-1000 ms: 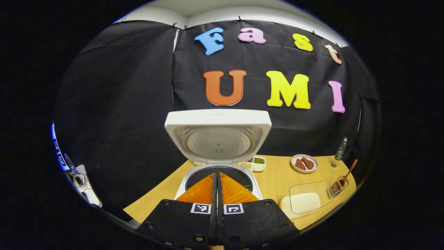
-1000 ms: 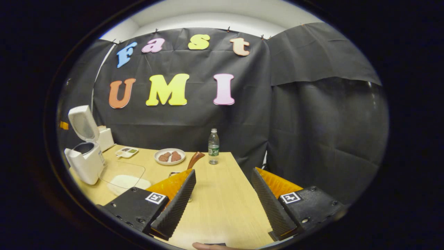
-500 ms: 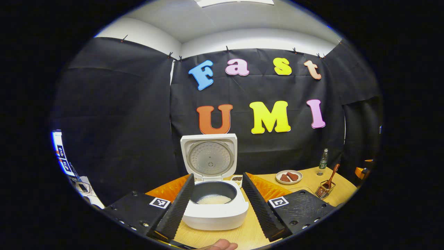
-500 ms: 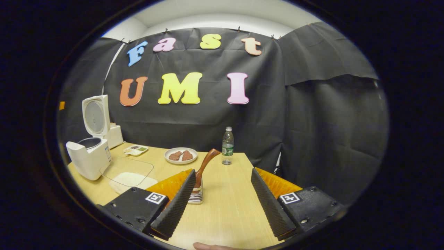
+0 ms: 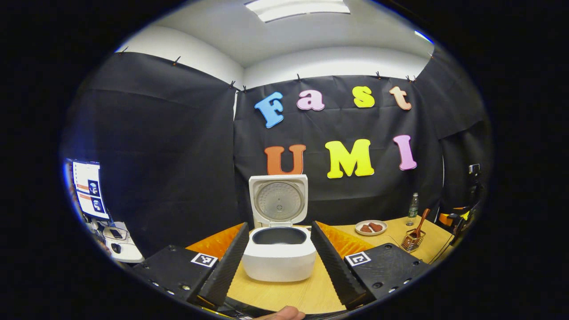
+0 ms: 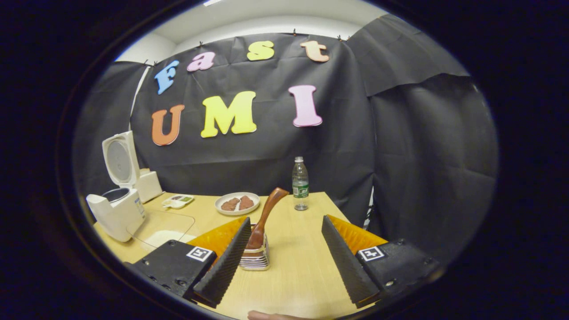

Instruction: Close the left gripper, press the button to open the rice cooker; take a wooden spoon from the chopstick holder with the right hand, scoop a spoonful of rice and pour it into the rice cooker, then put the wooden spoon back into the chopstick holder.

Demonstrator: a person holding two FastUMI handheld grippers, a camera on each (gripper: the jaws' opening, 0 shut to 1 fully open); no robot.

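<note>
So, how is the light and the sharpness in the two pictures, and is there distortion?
Left gripper view: a bright ceiling light glares at the top, the open rice cooker is sharp, and the wall edges bow. Right gripper view: even light, the wooden spoon and water bottle are crisp, and the table edge curves.

since a second ago the left gripper point(image 5: 278, 258) has spread its fingers from shut to wide apart and drawn back from the open rice cooker point(image 5: 279, 260), while the right gripper point(image 6: 284, 258) has swung toward the chopstick holder point(image 6: 255, 258), bringing the wooden spoon point(image 6: 266, 218) nearer.
</note>
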